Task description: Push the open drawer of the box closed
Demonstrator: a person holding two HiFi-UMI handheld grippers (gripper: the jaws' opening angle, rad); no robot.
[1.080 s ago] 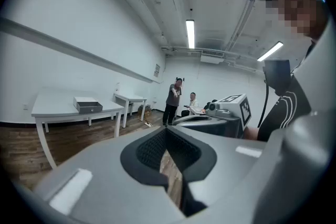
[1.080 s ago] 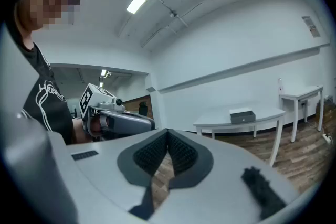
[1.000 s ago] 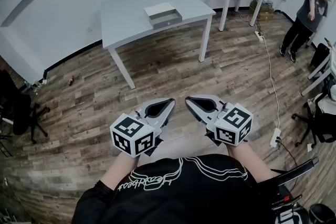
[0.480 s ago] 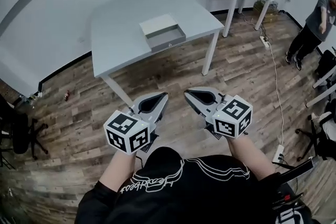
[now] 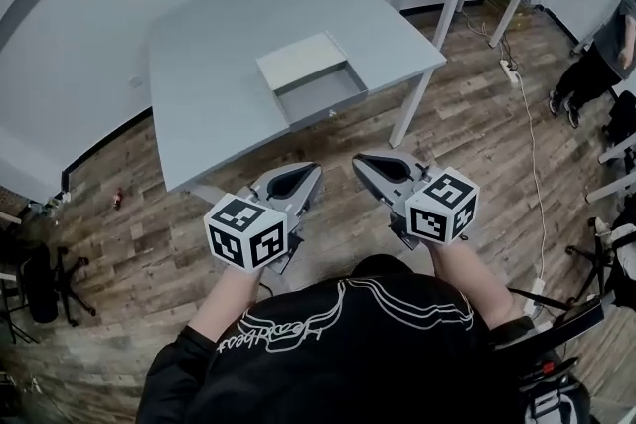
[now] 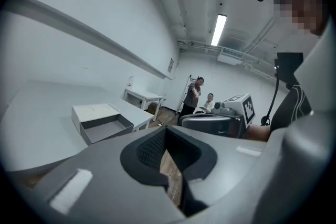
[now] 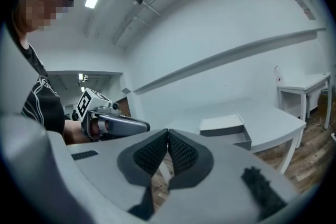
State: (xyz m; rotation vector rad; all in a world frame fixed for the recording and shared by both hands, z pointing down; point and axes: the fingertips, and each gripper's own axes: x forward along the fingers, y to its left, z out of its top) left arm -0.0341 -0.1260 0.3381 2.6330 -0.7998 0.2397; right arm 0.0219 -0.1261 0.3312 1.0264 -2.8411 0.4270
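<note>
status: approach stage; no contact with the target yet.

1. target location. the box [image 5: 298,60] sits near the front edge of the grey tabletop [image 5: 199,65]. its drawer [image 5: 320,92] is pulled out toward the person, with the empty interior exposed. the drawer front faces the table edge, so the closing push should run away from the person, toward the box body.

2. left claw [image 5: 310,172]. held low in front of the torso, above the wooden floor [image 5: 149,213] and short of the tabletop. the left gripper view shows its tips together, with nothing between the pads. the box and drawer appear to the left of the jaw line in that view, well apart from the tips.

3. right claw [image 5: 362,162]. held beside the left one at a similar height, both angled inward so the tips point roughly at the table. the right gripper view shows the pads meeting at the tip, with nothing held. the drawer lies ahead and to the right in that view.

4. reason for the posture. a push needs no grasp. closed tips give a blunt, rigid contact face, which is probably why both are carried shut.

5. next requirement, as a judgement. bring one claw to the centre of the drawer front and push square to it. an off-centre push could skew the drawer or slide the light box across the tabletop.
</note>
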